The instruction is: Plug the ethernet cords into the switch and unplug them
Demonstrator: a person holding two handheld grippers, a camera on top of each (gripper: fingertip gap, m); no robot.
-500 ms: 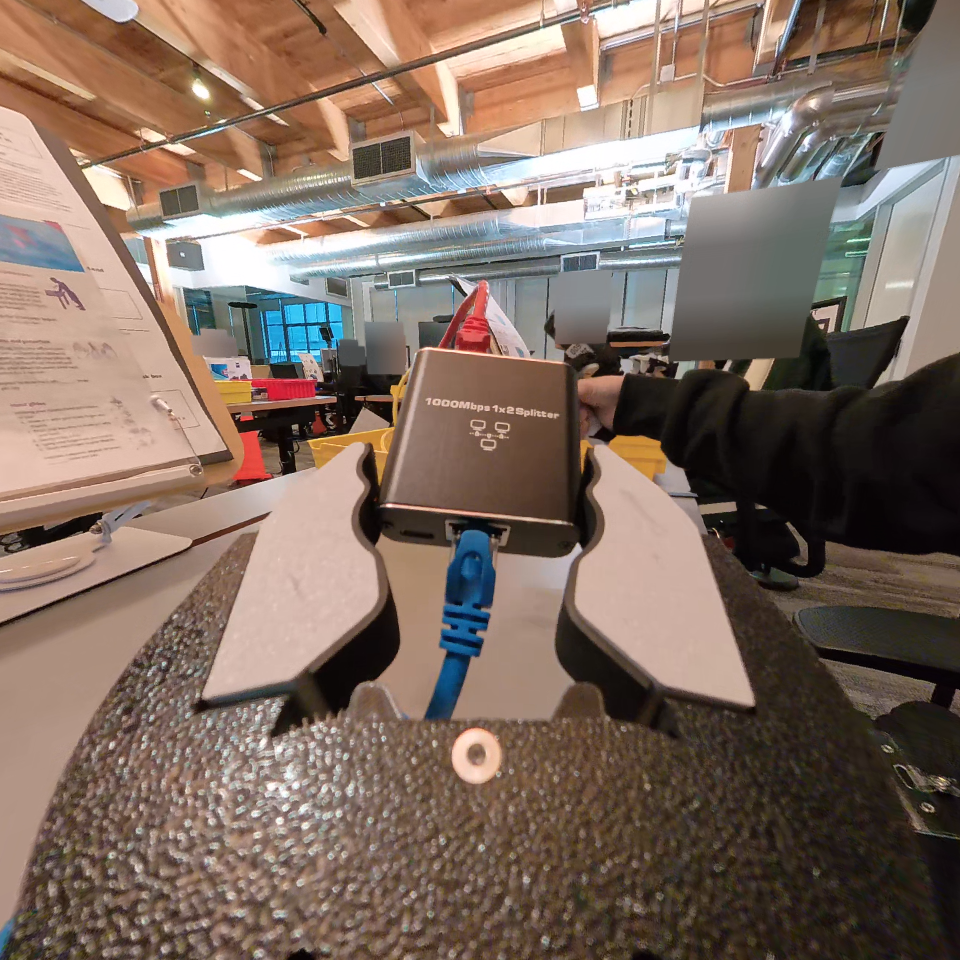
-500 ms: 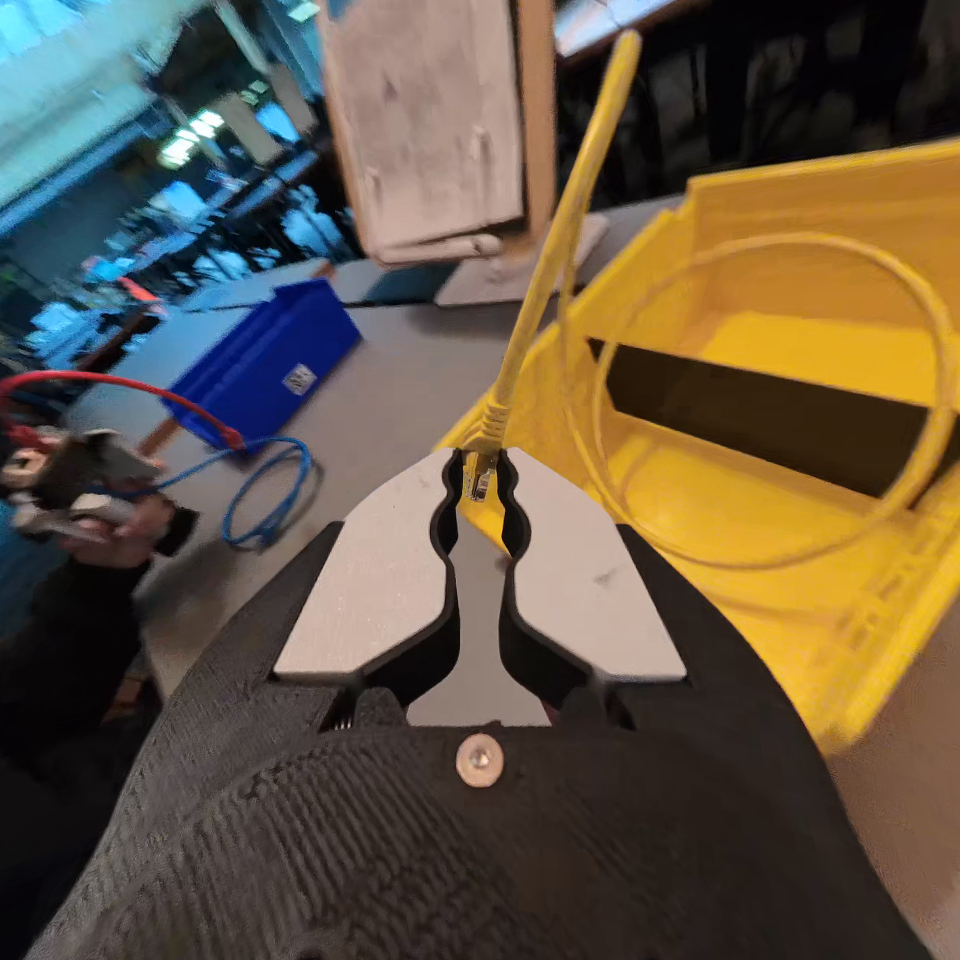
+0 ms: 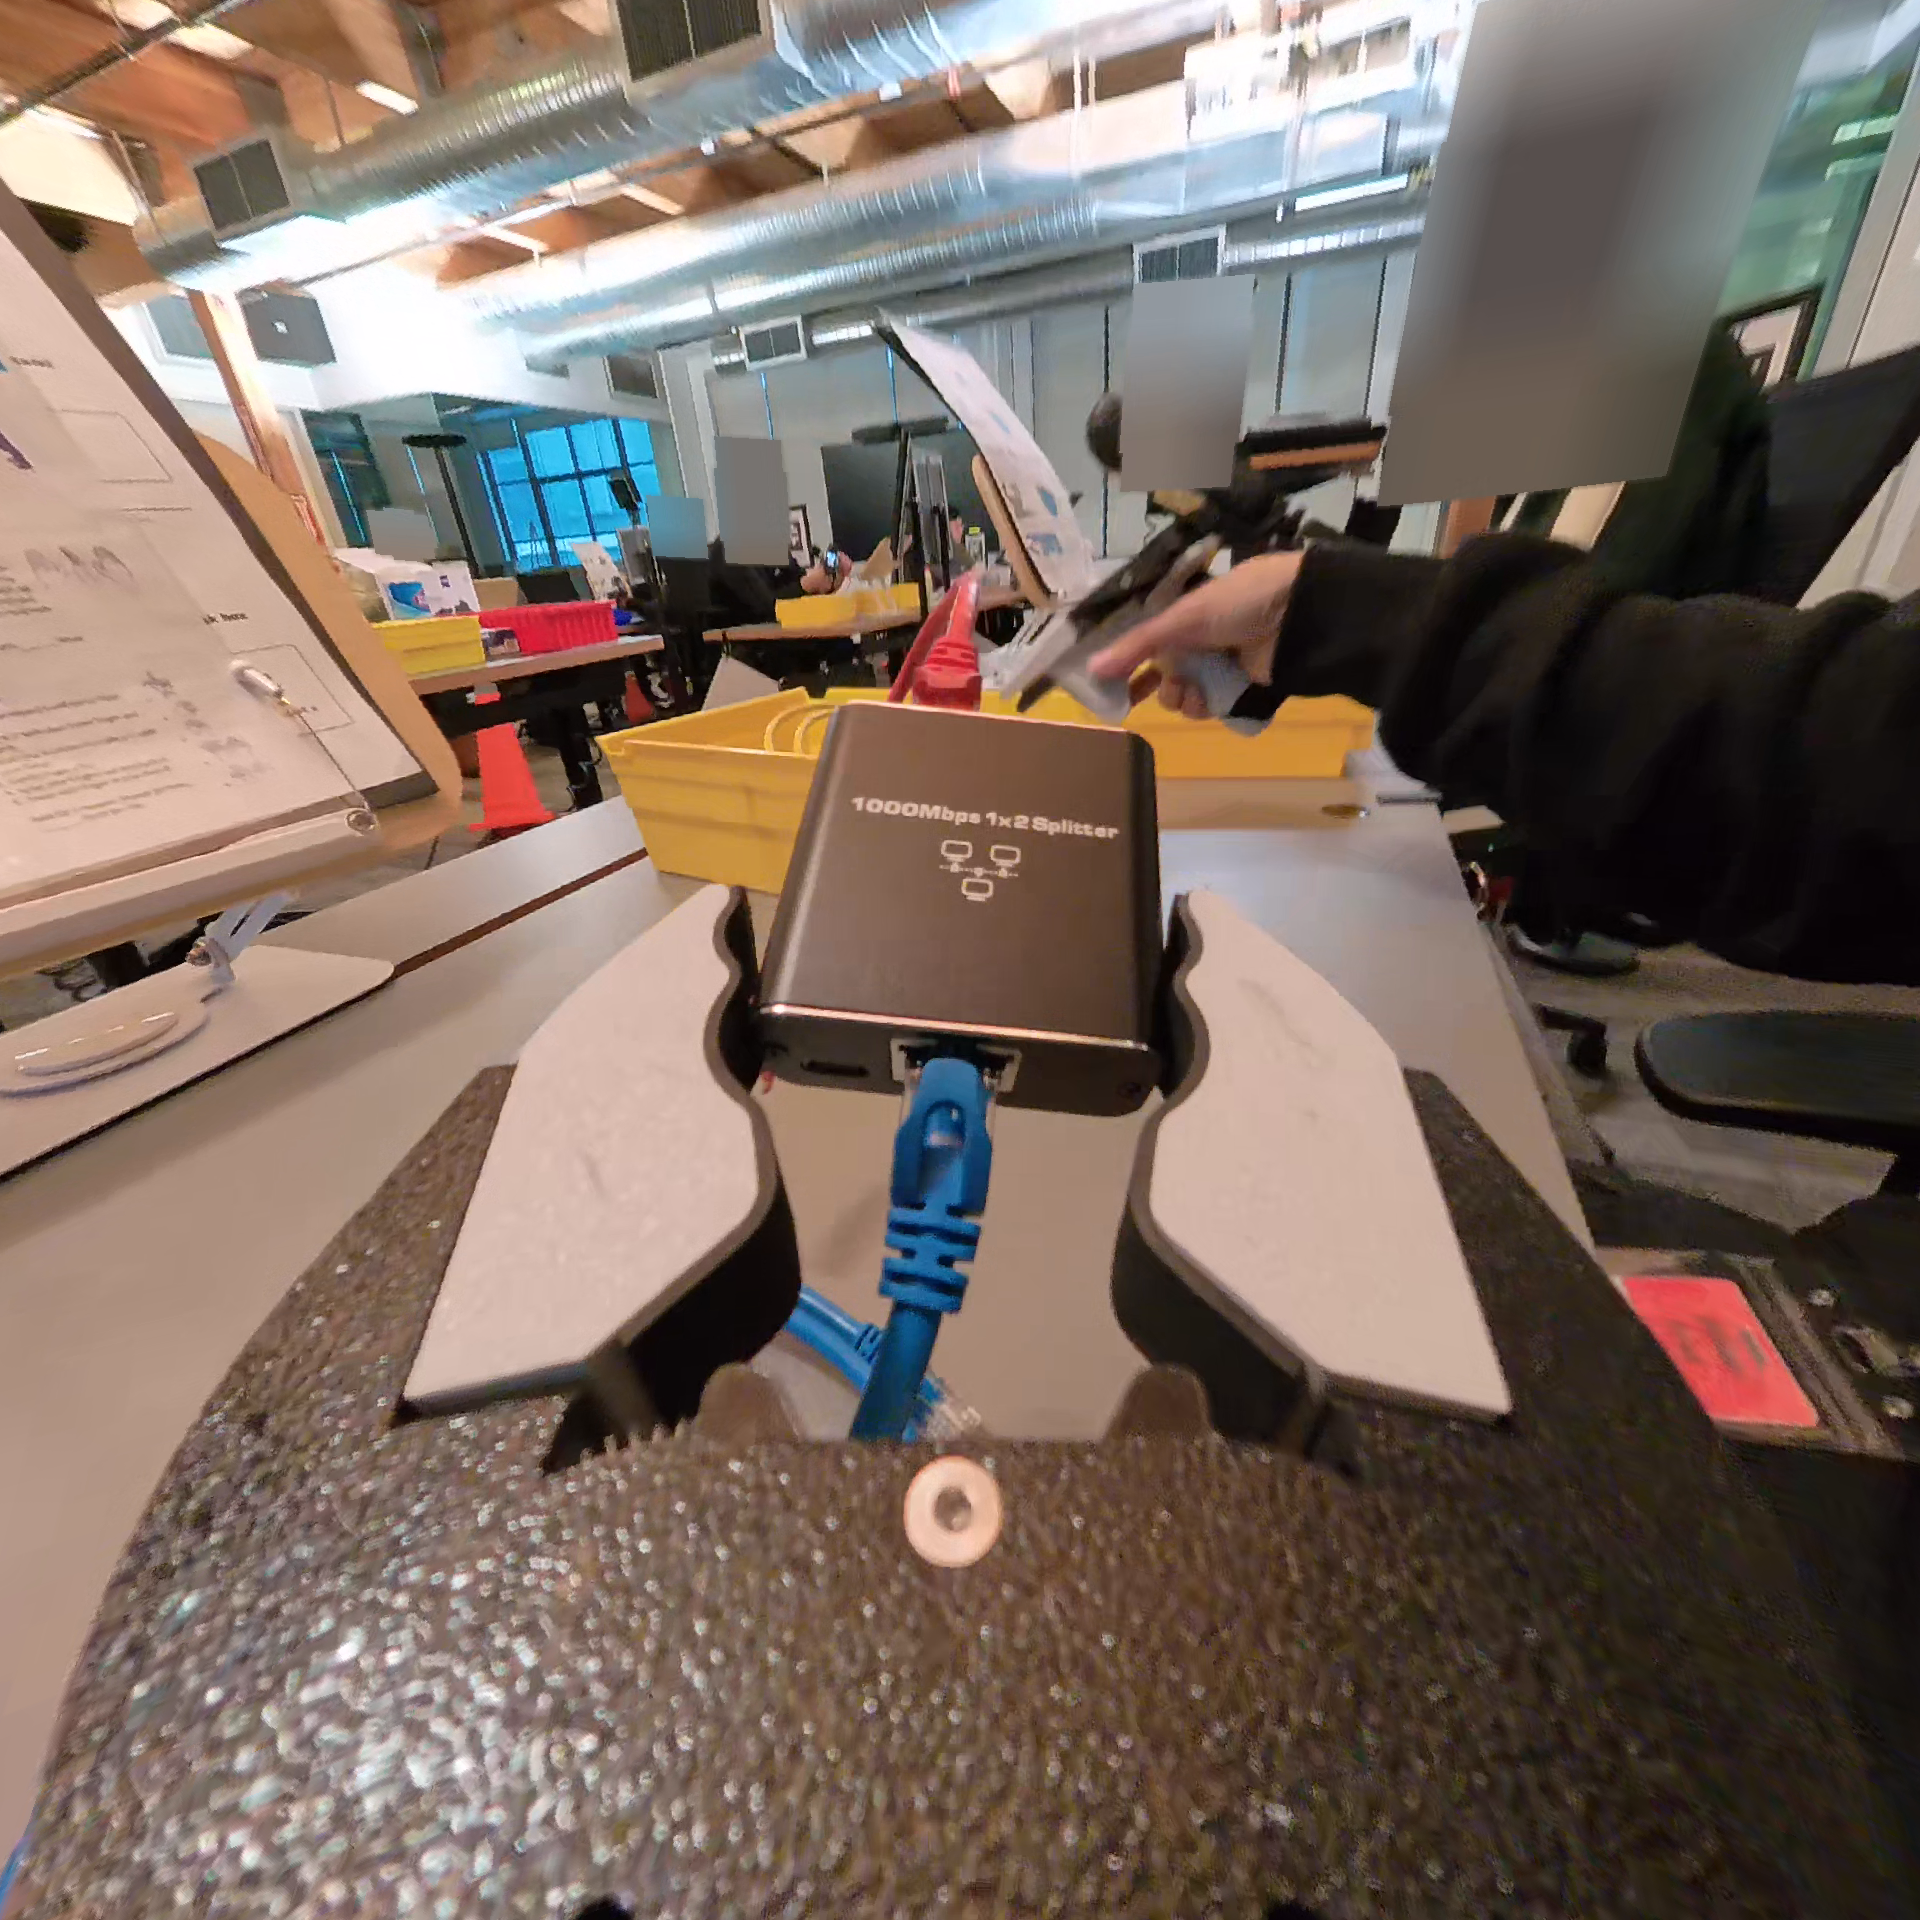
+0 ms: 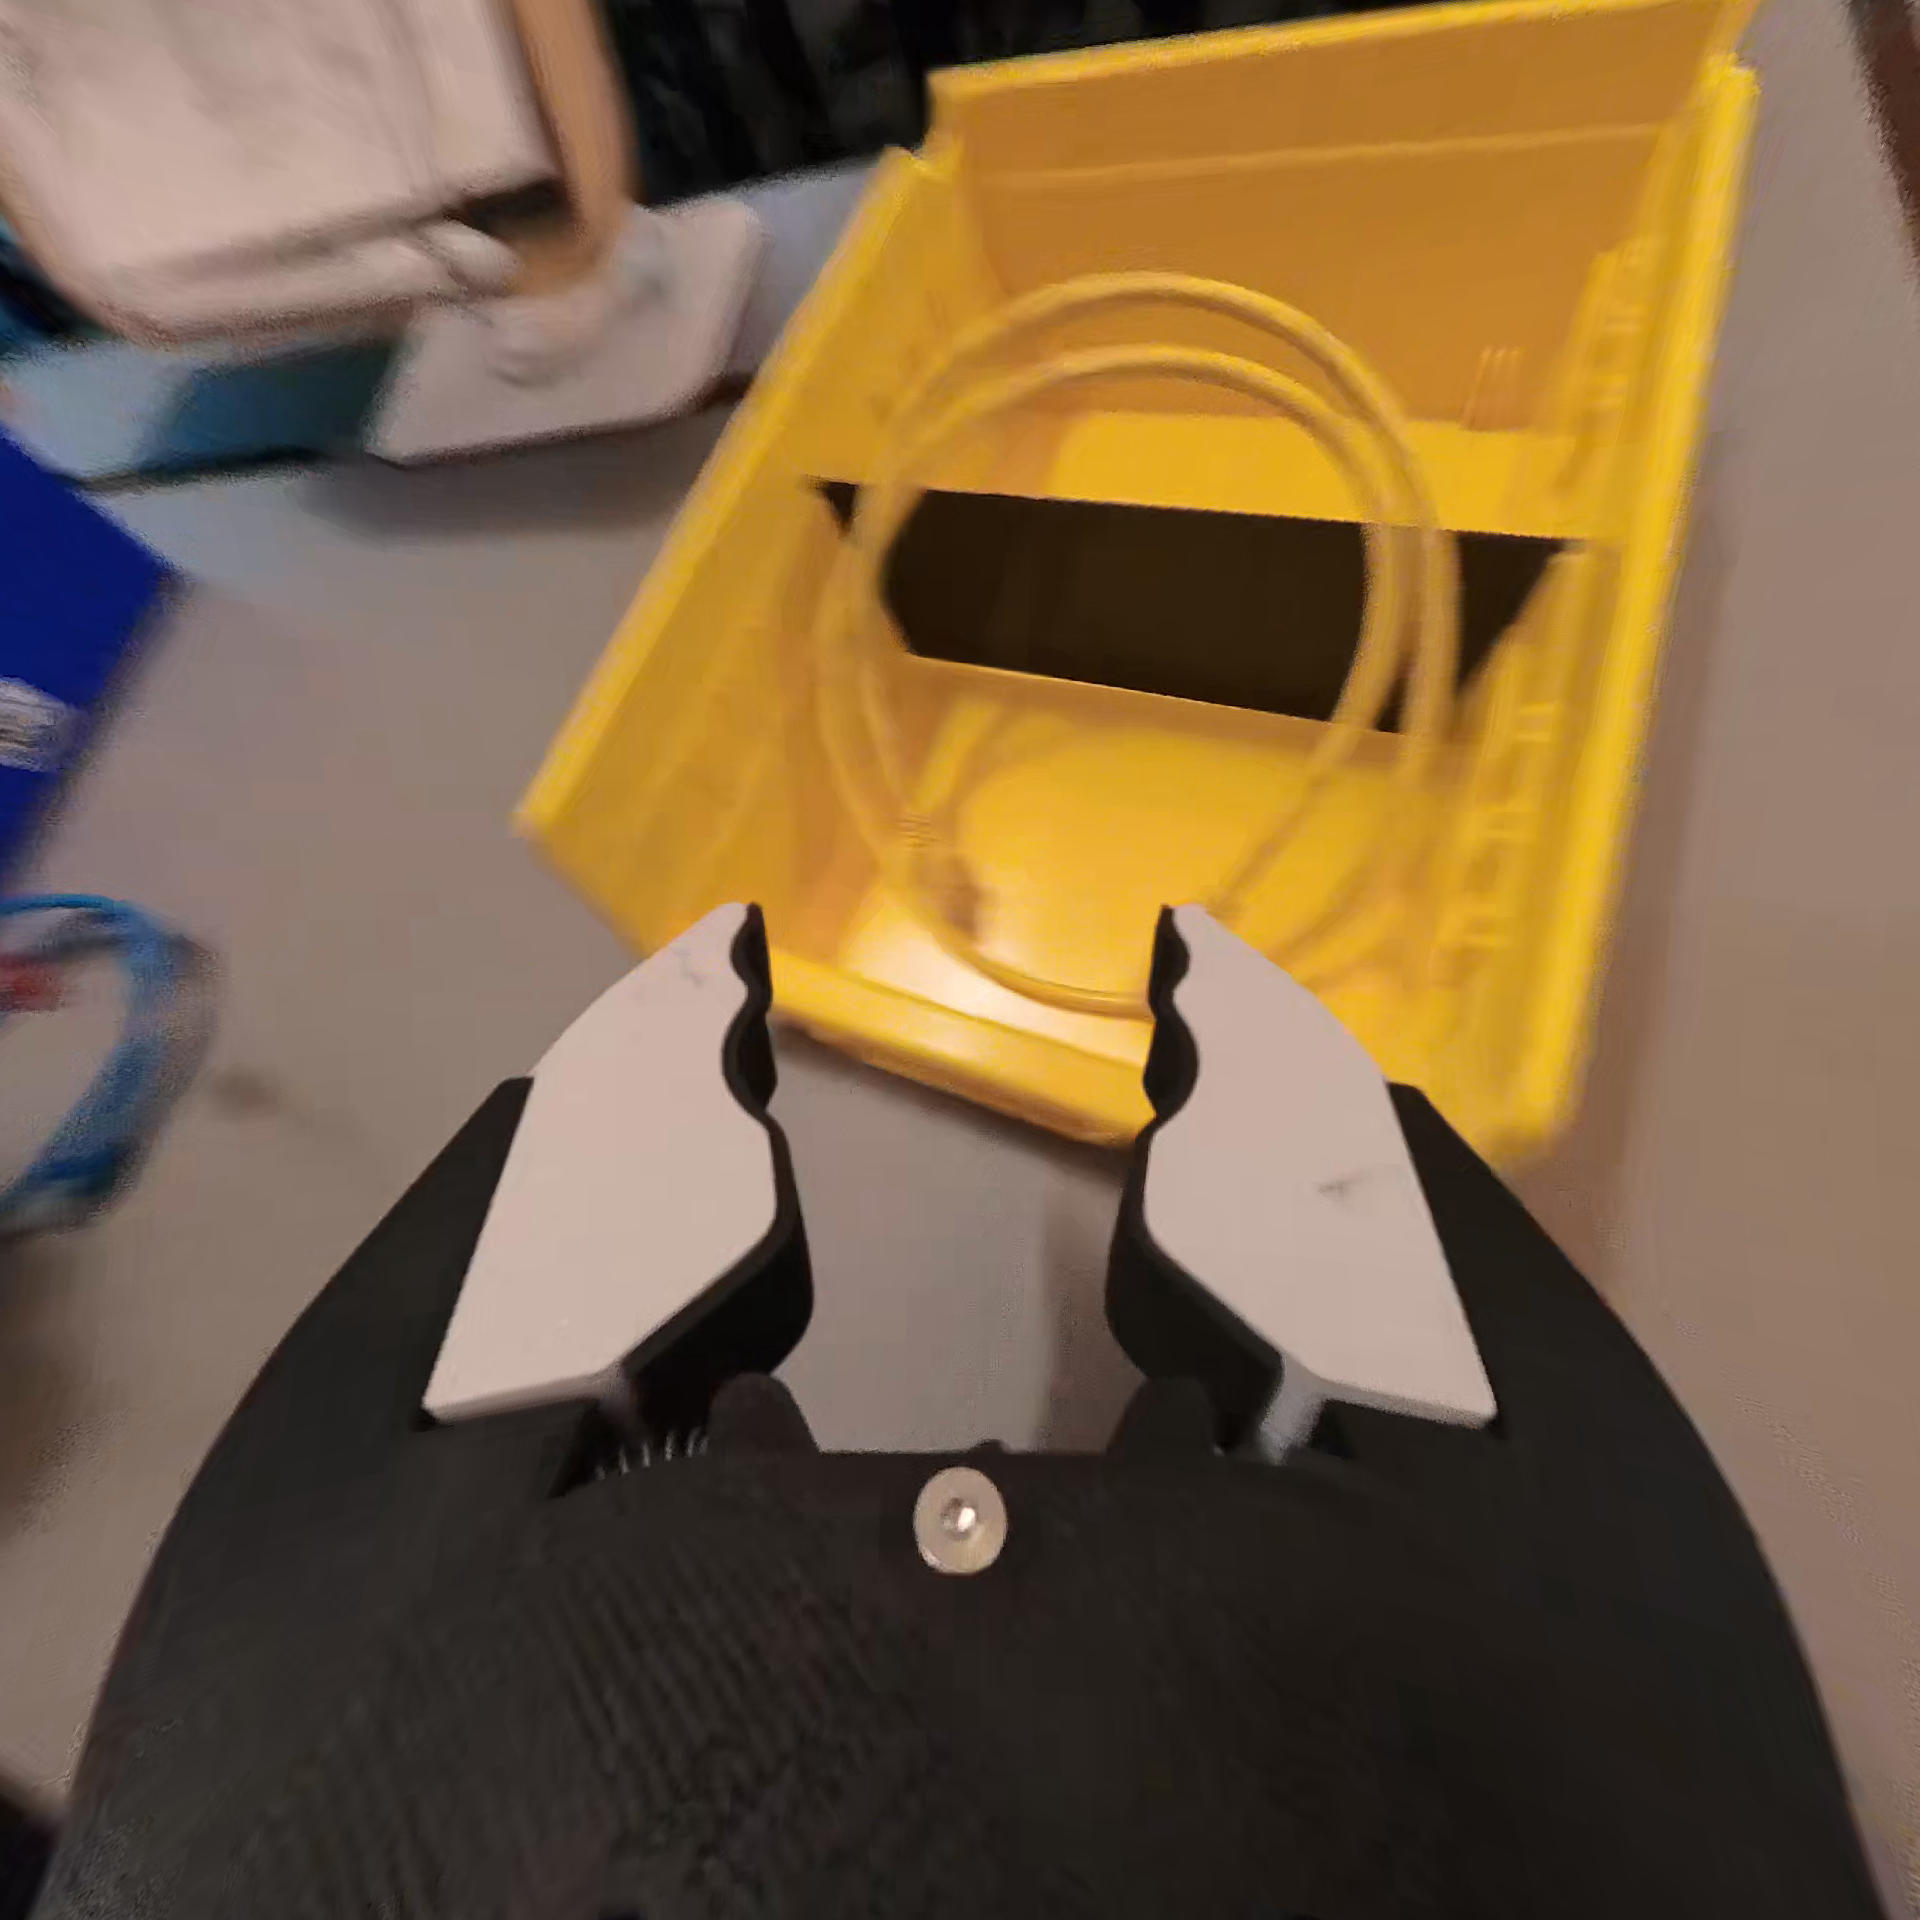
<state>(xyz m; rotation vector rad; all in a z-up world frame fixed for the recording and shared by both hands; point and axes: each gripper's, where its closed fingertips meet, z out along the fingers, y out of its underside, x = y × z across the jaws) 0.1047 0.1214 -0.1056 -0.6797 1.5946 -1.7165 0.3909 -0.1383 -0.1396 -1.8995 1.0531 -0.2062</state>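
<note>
- My left gripper is clamped on the black switch, one finger pressed to each side, holding it up off the grey table
- The blue ethernet cord sits plugged into the port on the near face of the switch and trails down between my fingers
- A red ethernet cord shows at the far end of the switch; it looks seated there, though the port itself is hidden from me
- My right gripper is spread wide with nothing in it, hovering just short of the yellow bin
- The yellow ethernet cord lies coiled inside that bin, touching neither finger; the view is blurred, so I cannot pick out its plug for certain
- My judgement: this is the unplugging half, with the yellow cord put away and two cords left in the switch
- Next I would bring the free right gripper across to the red plug, pinch it low enough to press its latch tab, and pull straight out while the left holds the switch firm
</note>
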